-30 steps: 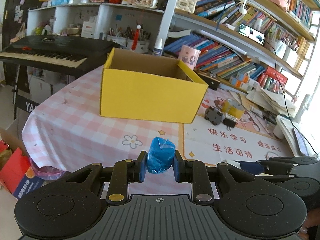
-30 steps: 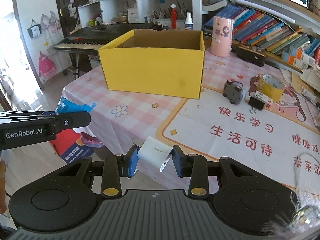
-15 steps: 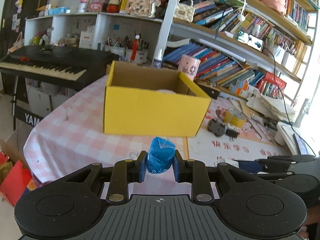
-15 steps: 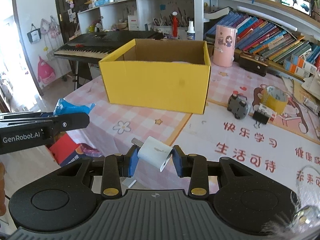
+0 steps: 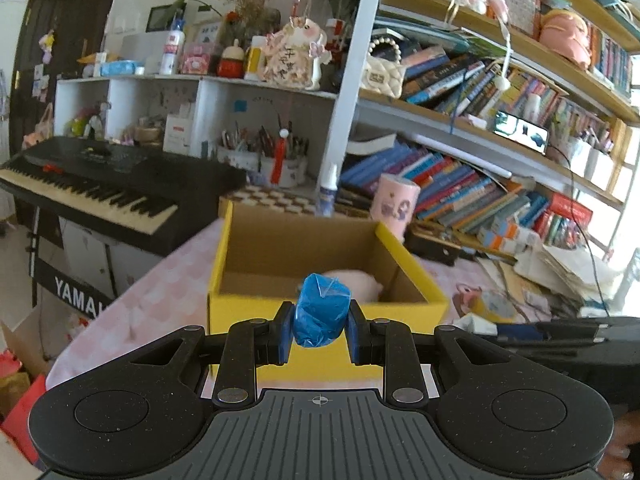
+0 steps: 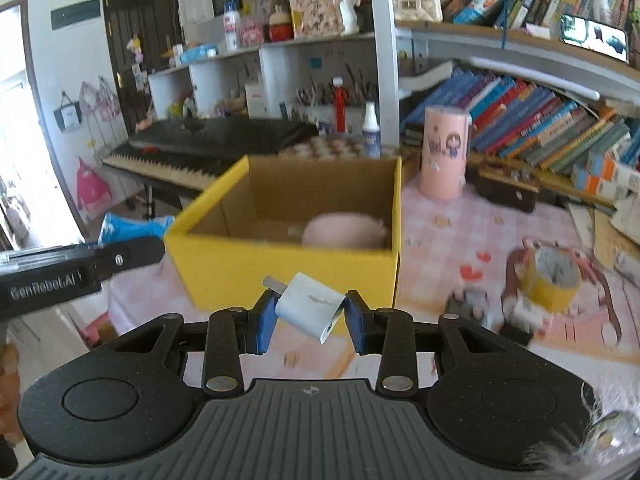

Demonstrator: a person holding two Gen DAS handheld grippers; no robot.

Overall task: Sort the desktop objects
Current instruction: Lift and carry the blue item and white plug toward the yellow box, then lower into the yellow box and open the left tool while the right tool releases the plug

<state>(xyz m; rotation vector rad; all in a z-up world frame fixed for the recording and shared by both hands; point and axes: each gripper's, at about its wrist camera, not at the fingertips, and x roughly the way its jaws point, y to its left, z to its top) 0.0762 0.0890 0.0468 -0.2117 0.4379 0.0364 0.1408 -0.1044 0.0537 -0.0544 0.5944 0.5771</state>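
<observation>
Blurred yellow box (image 6: 288, 248); left gripper (image 5: 320, 330) clamps blue wad (image 5: 321, 310), right gripper (image 6: 310, 318) clamps charger (image 6: 310, 308).

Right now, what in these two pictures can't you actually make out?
- Pink object in the yellow box: blurred in the right wrist view, half hidden by the blue packet in the left.
- Box floor: near wall hides most.
- White charger lettering: too small.
- Dark toy by the tape roll: motion-blurred.
- Right tool: cut off in the left wrist view.
</observation>
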